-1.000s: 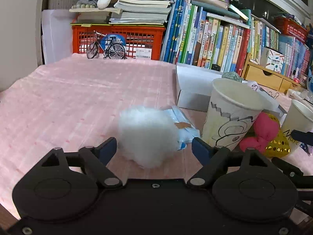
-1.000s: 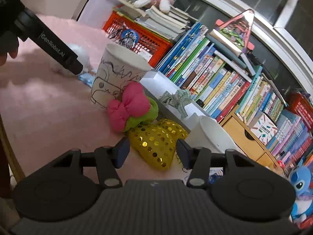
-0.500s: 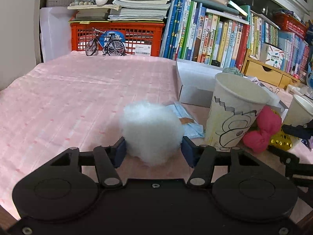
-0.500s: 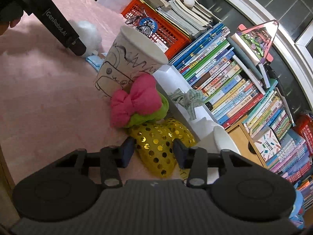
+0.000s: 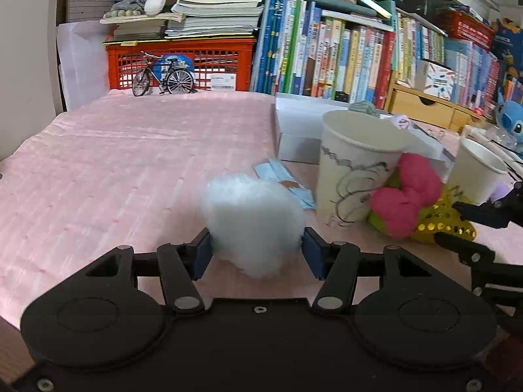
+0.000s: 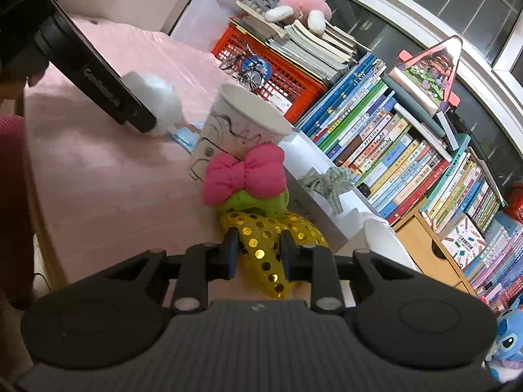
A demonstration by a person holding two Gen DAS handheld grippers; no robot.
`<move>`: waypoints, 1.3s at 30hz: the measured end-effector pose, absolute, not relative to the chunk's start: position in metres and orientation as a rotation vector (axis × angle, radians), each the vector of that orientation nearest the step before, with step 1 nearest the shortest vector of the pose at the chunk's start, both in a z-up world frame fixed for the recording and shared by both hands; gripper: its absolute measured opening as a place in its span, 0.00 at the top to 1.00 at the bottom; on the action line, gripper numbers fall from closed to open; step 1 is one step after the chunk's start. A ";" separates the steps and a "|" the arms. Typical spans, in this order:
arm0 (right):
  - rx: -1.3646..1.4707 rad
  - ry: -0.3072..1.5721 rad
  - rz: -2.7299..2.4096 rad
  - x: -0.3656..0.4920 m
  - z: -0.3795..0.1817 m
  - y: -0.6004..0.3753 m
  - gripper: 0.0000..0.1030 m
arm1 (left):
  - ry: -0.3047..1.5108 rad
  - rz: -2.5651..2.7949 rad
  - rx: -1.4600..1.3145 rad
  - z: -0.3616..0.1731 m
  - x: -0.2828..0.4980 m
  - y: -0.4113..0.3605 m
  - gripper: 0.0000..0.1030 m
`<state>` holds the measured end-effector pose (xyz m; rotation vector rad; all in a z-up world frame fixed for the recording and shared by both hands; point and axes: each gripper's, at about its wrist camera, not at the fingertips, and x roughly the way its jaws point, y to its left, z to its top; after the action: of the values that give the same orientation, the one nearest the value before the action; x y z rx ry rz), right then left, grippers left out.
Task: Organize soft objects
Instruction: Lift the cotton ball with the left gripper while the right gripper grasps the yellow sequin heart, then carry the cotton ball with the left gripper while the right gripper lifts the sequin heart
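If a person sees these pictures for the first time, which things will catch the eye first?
Most striking is the white fluffy ball, squeezed between the left gripper's blue pads above the pink tablecloth. Next comes the yellow sequined bow, pinched in the right gripper, with a pink bow just behind it against the drawn-on paper cup.

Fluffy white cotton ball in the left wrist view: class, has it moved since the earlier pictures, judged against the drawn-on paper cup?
Cannot tell: fluffy white cotton ball sits similarly left of the drawn-on paper cup.
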<state>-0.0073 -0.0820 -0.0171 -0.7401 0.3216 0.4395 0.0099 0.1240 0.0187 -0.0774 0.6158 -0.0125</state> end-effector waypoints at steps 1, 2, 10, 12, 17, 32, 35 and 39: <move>-0.737 0.320 0.443 -0.011 -0.017 -0.083 0.70 | 0.619 -0.022 -0.077 0.020 0.007 0.122 0.47; -0.736 0.321 0.447 -0.014 -0.017 -0.084 0.70 | 0.621 -0.031 -0.077 0.021 0.003 0.120 0.46; -0.707 0.339 0.453 -0.039 -0.020 -0.095 0.69 | 0.644 -0.100 -0.070 0.025 -0.019 0.101 0.46; -0.693 0.348 0.447 -0.044 -0.019 -0.100 0.70 | 0.648 -0.115 -0.066 0.025 -0.024 0.096 0.46; -0.652 0.376 0.410 -0.052 -0.020 -0.116 0.69 | 0.648 -0.146 -0.054 0.026 -0.031 0.087 0.46; -0.124 0.415 0.422 -0.019 -0.018 -0.151 0.20 | 0.556 -0.085 0.041 0.021 -0.026 0.077 0.23; -0.062 0.410 0.406 -0.011 -0.021 -0.150 0.15 | 0.570 -0.094 0.029 0.017 -0.023 0.080 0.23; -0.031 0.409 0.378 -0.003 -0.025 -0.144 0.15 | 0.578 -0.102 0.021 0.014 -0.020 0.081 0.23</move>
<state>-0.0030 -0.1442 -0.0254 -0.0308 0.4089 0.3783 -0.0201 0.0810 0.0144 0.0212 0.5776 -0.1023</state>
